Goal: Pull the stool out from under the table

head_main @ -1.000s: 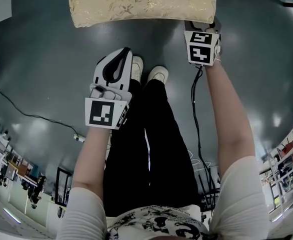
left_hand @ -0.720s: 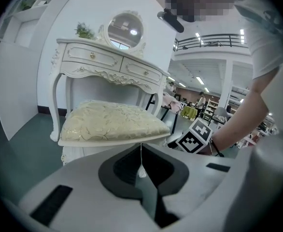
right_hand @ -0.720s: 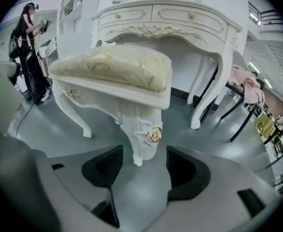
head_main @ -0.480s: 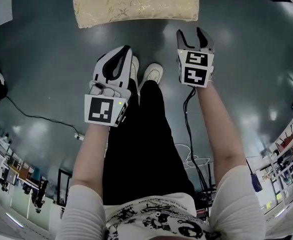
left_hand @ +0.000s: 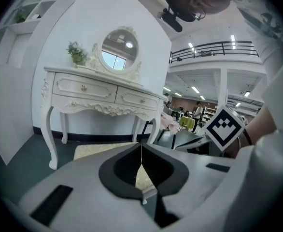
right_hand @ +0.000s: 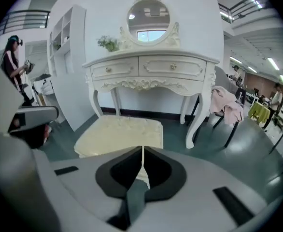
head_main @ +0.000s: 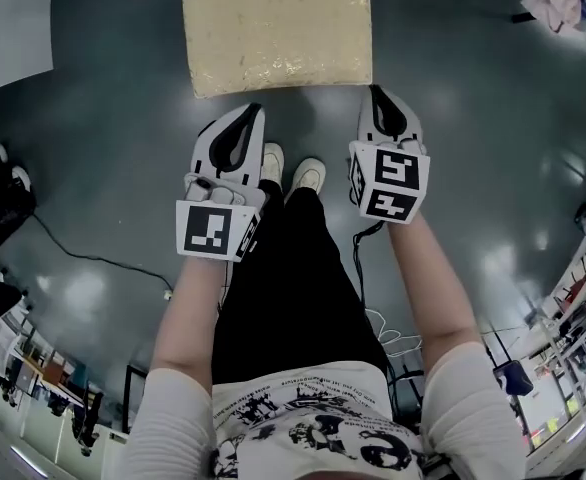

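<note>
The stool (head_main: 278, 33), with a cream patterned cushion, stands on the dark floor in front of my feet, out from under the white dressing table (right_hand: 151, 64). In the right gripper view the stool (right_hand: 122, 132) sits before the table's legs. My right gripper (head_main: 378, 93) hovers just short of the stool's near right corner. Its jaws are closing to a thin seam, shut, with nothing between them. My left gripper (head_main: 251, 110) hangs near the stool's front edge, shut and empty. Past the shut left gripper (left_hand: 141, 146) I see the stool (left_hand: 103, 150) and the table (left_hand: 98, 86).
A chair draped with pink cloth (right_hand: 226, 105) stands right of the table. A white shelf unit (right_hand: 66, 57) stands to its left, and a person (right_hand: 11, 62) farther left. A black cable (head_main: 83, 253) trails over the floor on my left. My shoes (head_main: 308, 173) are just behind the grippers.
The right gripper left the stool's near right corner, drew back with open jaws, then shut empty. More of the stool now shows ahead of my feet. The left gripper stayed shut.
</note>
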Action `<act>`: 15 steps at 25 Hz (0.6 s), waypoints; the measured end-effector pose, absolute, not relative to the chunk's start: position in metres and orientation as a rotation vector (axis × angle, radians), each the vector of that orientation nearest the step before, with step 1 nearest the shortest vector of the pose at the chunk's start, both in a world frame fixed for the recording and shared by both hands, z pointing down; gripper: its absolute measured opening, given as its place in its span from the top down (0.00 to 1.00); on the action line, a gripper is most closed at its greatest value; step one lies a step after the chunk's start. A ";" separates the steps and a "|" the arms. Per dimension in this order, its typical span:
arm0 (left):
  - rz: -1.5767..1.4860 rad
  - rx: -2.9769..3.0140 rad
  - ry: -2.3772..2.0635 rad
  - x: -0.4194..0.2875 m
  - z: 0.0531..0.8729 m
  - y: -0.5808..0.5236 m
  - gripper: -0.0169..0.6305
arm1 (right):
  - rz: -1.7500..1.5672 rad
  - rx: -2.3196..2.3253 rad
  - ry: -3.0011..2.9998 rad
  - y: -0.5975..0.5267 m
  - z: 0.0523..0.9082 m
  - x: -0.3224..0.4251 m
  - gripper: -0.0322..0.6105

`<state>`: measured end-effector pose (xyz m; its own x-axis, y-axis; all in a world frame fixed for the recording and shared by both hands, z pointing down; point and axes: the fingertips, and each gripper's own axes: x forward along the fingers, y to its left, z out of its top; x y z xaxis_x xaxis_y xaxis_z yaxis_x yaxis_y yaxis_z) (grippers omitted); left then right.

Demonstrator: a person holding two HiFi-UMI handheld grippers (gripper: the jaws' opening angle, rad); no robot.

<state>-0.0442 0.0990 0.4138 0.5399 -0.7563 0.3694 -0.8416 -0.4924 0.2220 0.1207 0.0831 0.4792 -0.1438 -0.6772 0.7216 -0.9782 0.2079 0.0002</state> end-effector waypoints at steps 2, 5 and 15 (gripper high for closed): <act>0.270 2.408 -1.323 -0.052 0.384 0.084 0.94 | 0.631 1.559 -1.960 0.069 0.440 0.110 0.91; 0.234 2.429 -1.345 -0.065 0.342 0.057 0.94 | 0.523 1.595 -2.042 0.045 0.380 0.092 0.92; 0.057 2.528 -1.431 -0.102 0.150 -0.001 0.94 | 0.374 1.680 -2.206 -0.001 0.185 0.052 0.92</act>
